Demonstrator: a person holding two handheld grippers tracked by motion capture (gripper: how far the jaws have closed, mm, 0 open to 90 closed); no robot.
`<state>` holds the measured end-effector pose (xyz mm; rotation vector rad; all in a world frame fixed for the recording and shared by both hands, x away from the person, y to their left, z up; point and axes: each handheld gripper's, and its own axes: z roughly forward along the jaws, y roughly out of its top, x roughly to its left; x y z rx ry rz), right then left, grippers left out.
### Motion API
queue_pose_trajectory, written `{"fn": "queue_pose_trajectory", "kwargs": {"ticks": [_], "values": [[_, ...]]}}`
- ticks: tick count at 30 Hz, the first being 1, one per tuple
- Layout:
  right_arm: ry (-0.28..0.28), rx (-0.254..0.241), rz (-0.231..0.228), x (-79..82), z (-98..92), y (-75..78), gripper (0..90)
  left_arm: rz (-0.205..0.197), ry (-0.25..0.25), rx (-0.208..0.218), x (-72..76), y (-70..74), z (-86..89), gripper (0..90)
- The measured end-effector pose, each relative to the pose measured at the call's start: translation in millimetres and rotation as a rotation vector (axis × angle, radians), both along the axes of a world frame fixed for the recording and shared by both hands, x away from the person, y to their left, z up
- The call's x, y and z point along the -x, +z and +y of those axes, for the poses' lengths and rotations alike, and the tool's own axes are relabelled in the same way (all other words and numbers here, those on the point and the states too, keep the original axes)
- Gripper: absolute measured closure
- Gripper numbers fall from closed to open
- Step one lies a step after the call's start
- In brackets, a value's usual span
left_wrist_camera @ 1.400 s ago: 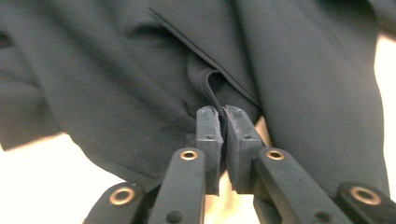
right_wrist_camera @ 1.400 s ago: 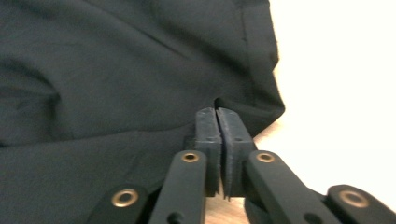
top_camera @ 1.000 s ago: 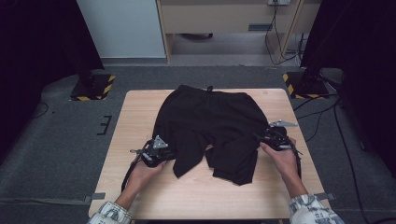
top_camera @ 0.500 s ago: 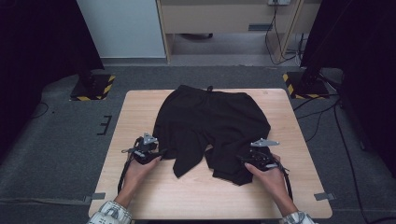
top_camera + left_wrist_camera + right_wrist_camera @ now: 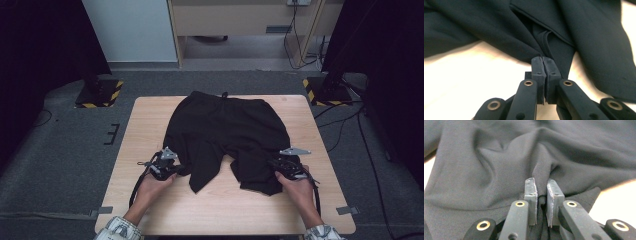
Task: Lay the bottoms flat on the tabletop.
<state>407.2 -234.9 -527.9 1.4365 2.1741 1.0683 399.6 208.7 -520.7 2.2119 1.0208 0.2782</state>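
A pair of black shorts (image 5: 225, 125) lies on the wooden table (image 5: 145, 130), waistband at the far side and legs toward me. My left gripper (image 5: 176, 169) sits at the outer edge of the left leg. In the left gripper view its jaws are pressed together (image 5: 544, 62) on a fold of the shorts (image 5: 486, 30) at the hem. My right gripper (image 5: 272, 162) is at the outer edge of the right leg. In the right gripper view a ridge of the shorts (image 5: 499, 157) is bunched between its jaws (image 5: 541, 186).
Bare tabletop lies in front of the shorts and along both sides. On the floor, stands with yellow-and-black striped bases (image 5: 97, 95) (image 5: 325, 90) flank the table's far corners. Cables (image 5: 345, 125) run on the right, and a cabinet (image 5: 240, 20) stands behind.
My right gripper has come down along the right leg toward the front edge and is now clamped on the cloth there. The left gripper has shifted only slightly at the left leg's hem.
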Motion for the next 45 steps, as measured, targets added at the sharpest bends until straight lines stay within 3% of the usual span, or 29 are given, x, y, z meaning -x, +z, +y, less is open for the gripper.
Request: {"fn": "queue_pose_trajectory", "kwargs": {"ticks": [3, 7, 9, 12, 16, 18, 19, 21, 25, 27, 30, 31, 38, 45], "values": [[-0.023, -0.004, 0.001, -2.1, -10.3, -0.4, 81.0, 0.015, -0.037, -0.009, 10.7, 1.6, -1.9, 87.6], [-0.041, 0.006, -0.009, -1.9, -17.9, -0.4, 78.5, 0.023, -0.037, -0.009, 15.8, 2.1, 2.9, 87.7], [-0.050, 0.014, -0.026, -0.8, -20.1, 0.3, 72.3, -0.004, -0.004, -0.038, 15.2, 2.3, 8.0, 87.2], [-0.056, 0.024, -0.051, 6.5, -17.4, 7.3, 56.9, -0.077, 0.036, -0.105, 15.6, 2.8, 7.4, 72.3], [-0.022, 0.009, -0.092, 24.1, -6.5, 22.0, 43.1, -0.133, 0.090, -0.069, 18.9, 11.1, 7.2, 57.8], [-0.003, 0.016, -0.110, 34.0, 0.2, 26.8, 39.3, -0.171, 0.099, -0.036, 22.3, 17.6, 7.1, 55.5], [-0.003, 0.016, -0.110, 34.0, 0.2, 26.8, 39.3, -0.171, 0.099, -0.036, 22.3, 17.6, 7.1, 53.2], [0.033, 0.001, -0.107, 45.0, 8.8, 27.4, 36.0, -0.199, 0.085, 0.010, 23.8, 19.7, 2.8, 48.7], [0.062, 0.020, -0.081, 50.2, 20.9, 20.3, 34.7, -0.169, 0.051, 0.002, 20.5, 10.6, -7.8, 43.8], [0.072, 0.035, -0.071, 50.7, 25.4, 17.1, 34.2, -0.137, 0.030, -0.026, 17.0, 4.1, -14.3, 44.1], [0.094, 0.080, -0.051, 51.2, 29.8, 10.8, 35.2, -0.105, -0.001, -0.059, 13.2, -3.4, -18.8, 50.1], [0.097, 0.083, -0.052, 51.0, 30.0, 9.6, 35.6, -0.098, -0.009, -0.045, 12.9, -3.3, -17.8, 53.5], [0.094, 0.111, -0.006, 53.3, 23.2, 2.2, 42.4, -0.051, -0.079, -0.057, 25.7, 1.1, -7.6, 82.3], [0.085, 0.106, 0.000, 63.9, 7.6, 1.4, 43.4, 0.009, -0.109, -0.038, 41.6, 3.7, 3.8, 87.6]]}}
